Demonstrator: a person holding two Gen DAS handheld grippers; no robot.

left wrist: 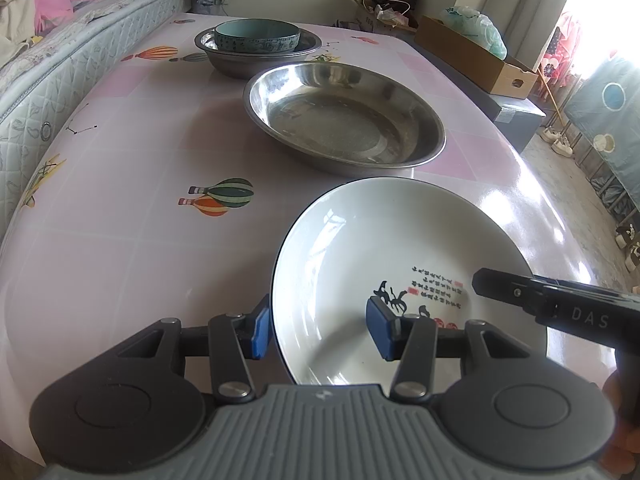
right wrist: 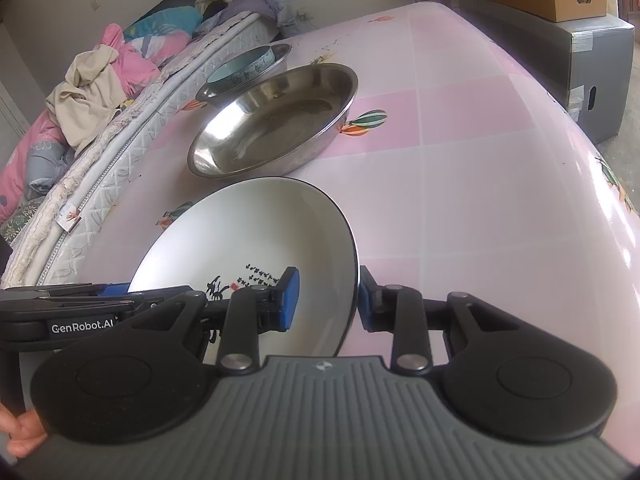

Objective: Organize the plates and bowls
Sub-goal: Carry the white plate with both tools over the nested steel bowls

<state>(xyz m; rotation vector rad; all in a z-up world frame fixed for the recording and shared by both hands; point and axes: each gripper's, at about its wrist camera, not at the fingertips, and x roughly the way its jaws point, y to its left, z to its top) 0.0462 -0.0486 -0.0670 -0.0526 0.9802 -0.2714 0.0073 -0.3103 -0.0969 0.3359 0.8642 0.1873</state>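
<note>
A white plate [left wrist: 380,240] [right wrist: 240,240] with a dark rim and black calligraphy is at the near end of the pink table [left wrist: 120,260]. My left gripper [left wrist: 320,328] straddles its left rim, one blue pad outside and one on the inner wall, shut on it. At the opposite rim my right gripper [right wrist: 326,300] grips the same way and is also shut on the plate. Each gripper shows at the side of the other's view. Beyond the plate sits a wide steel pan [left wrist: 344,120] [right wrist: 276,120]. Farther back a teal bowl [left wrist: 256,34] [right wrist: 240,68] rests inside a steel bowl [left wrist: 256,60].
A quilted mattress [left wrist: 60,80] piled with clothes runs along the table's left side. A cardboard box [left wrist: 472,56] on a grey unit stands past the table's far right edge. A person's fingers [right wrist: 20,436] show at the lower left.
</note>
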